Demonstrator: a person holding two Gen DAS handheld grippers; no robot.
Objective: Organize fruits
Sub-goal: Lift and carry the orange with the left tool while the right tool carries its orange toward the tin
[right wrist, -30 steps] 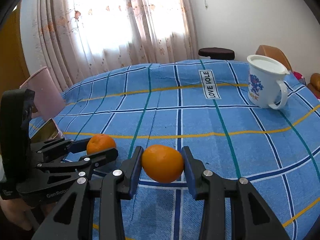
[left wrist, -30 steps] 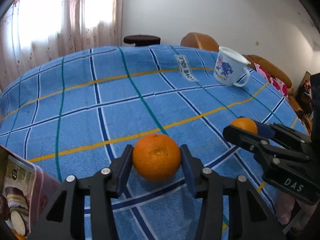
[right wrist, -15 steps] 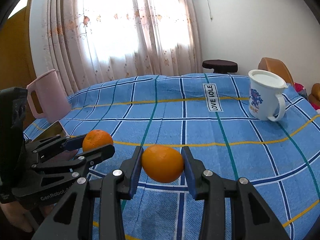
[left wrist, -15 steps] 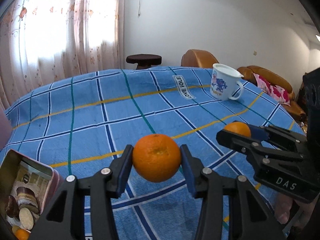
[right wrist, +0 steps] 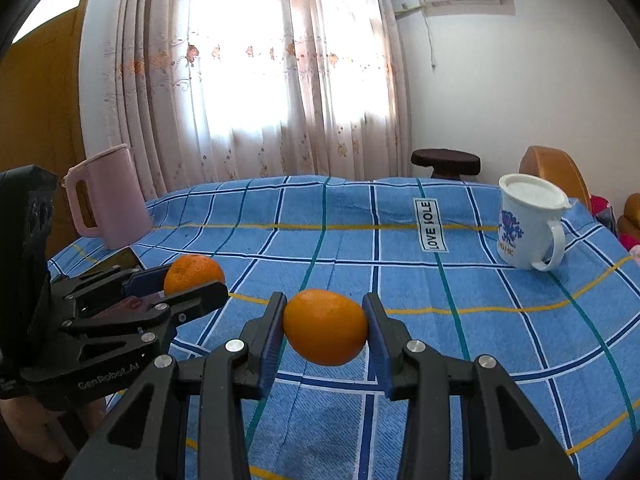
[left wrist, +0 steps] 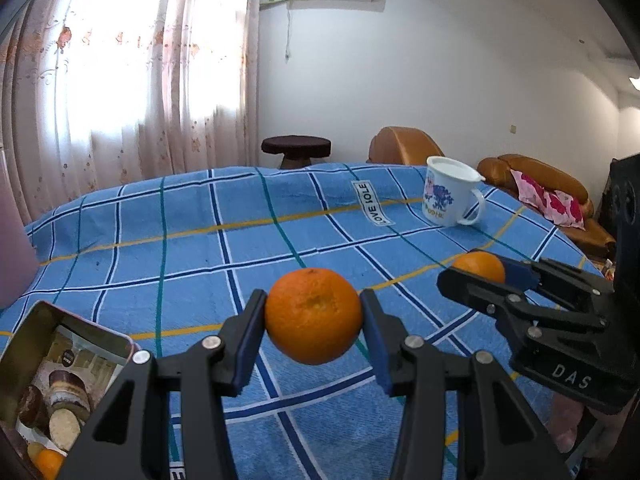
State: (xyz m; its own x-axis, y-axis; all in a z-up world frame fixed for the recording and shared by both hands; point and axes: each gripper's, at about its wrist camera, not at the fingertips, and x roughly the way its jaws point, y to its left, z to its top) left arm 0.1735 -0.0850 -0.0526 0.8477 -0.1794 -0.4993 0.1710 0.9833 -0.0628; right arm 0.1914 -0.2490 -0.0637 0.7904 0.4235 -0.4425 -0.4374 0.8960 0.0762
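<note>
Oranges: 3; left gripper (left wrist: 314,316) clamps 1st orange (left wrist: 314,316); right gripper (right wrist: 326,326) clamps 2nd orange (right wrist: 326,326); 3rd orange (left wrist: 48,463) in tin (left wrist: 86,322) at 8 o'clock; 1 mug (left wrist: 448,192) at 2 o'clock; blue plaid counter (left wrist: 192,264); curtained room.

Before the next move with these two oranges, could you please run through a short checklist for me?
1. Left gripper shut on its orange, held between both pads: ok.
2. Right gripper shut on the second orange: ok.
3. Both oranges lifted off the blue cloth: ok.
4. The two grippers apart, not touching each other: ok.
5. Open tin at lower left has room for more fruit; one orange piece shows in its corner, the rest is out of frame: cannot tell.
6. White mug and pink jug stand away from both grippers: ok.
</note>
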